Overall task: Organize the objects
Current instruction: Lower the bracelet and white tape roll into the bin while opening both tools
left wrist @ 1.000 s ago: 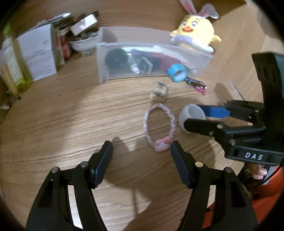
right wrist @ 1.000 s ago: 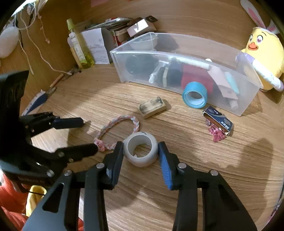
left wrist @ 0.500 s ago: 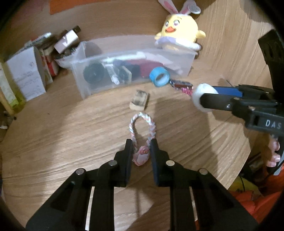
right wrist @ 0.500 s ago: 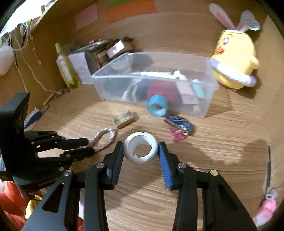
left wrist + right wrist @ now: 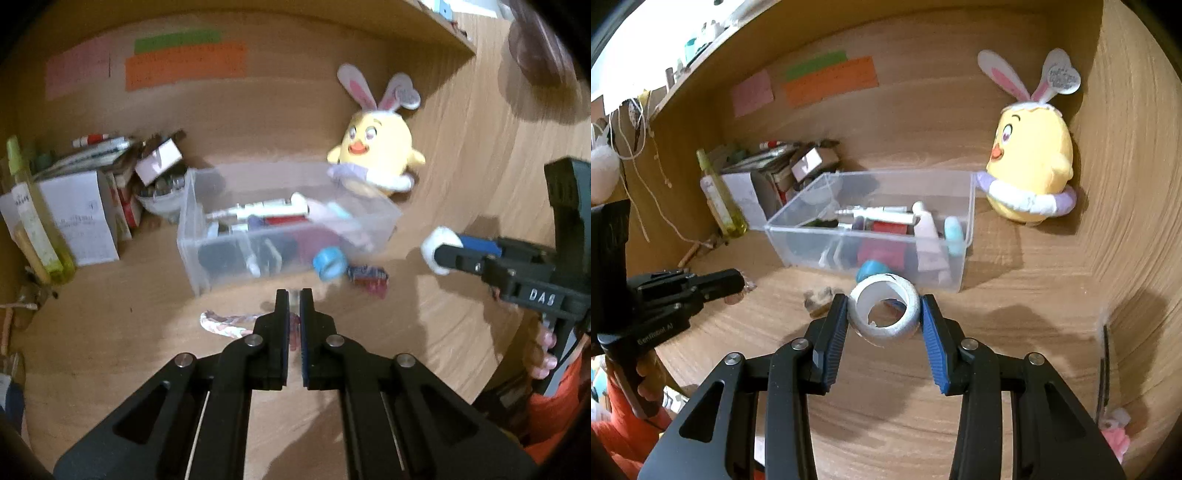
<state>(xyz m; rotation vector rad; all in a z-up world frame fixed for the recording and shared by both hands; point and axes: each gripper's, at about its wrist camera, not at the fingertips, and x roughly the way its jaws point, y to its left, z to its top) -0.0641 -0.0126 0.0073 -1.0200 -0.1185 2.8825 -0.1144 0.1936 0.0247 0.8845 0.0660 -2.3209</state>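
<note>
We see the bin standing mid-tabletop, with the plush chick behind its right end and boxes and a bottle off its left end. A tape roll and a small packet lie just before the bin. The braided loop hangs leftward from our left gripper; our right gripper holds the ring before the bin.

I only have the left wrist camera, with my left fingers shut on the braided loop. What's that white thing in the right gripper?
Observer: A white tape roll, a hollow ring, clamped across its outside by the right gripper.
Operator: Is it over the box?
Observer: No, it looks short of the clear box, in front of its near wall.
Operator: Any room inside?
Observer: Its left end looks least filled.
</note>
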